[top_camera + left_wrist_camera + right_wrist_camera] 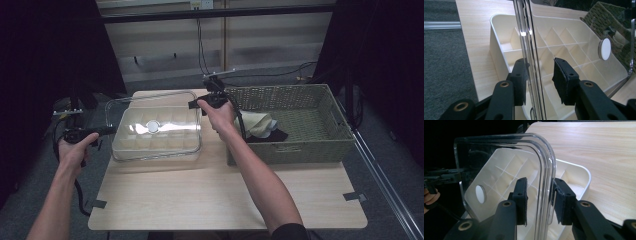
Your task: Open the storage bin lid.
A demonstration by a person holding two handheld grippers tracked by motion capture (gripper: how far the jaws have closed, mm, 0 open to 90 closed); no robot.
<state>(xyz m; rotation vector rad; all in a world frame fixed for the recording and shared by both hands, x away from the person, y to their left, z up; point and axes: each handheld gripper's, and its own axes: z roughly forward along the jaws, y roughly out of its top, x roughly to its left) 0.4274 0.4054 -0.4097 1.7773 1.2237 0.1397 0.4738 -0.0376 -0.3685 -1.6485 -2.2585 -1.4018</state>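
1. The clear lid (150,107) hangs over the white divided box (156,142) on the bench (225,195), to the left of the woven basket (292,122). In the high view it stands raised above the tray, with its far edge higher than its near edge.

2. The lid's long axis runs left to right across the bench, and one hand holds a gripper at each short end. The left gripper (107,131) is at the left end and the right gripper (196,104) at the right end, so neither is nearer; they share the lid.

3. In the left gripper view the lid's rim (529,50) runs upright between the two black jaws, edge-on. The left pad lies against the rim, while the right pad stands a little way off the clear sheet. The jaws are half closed around the edge; I cannot tell whether they pinch it firmly.

4. In the right gripper view the lid's rounded corner (544,157) and its rim pass between the jaws. The right pad touches the rim and the left pad sits close on the inner side. The gap is narrow, and it looks like a grip on the rim.

5. My judgement: the coming move turns on keeping both ends level along that long axis, since a lift by one side alone would twist the rim out of the jaws.

6. The white round knob (605,48) on the lid faces away from the left gripper, towards the basket.
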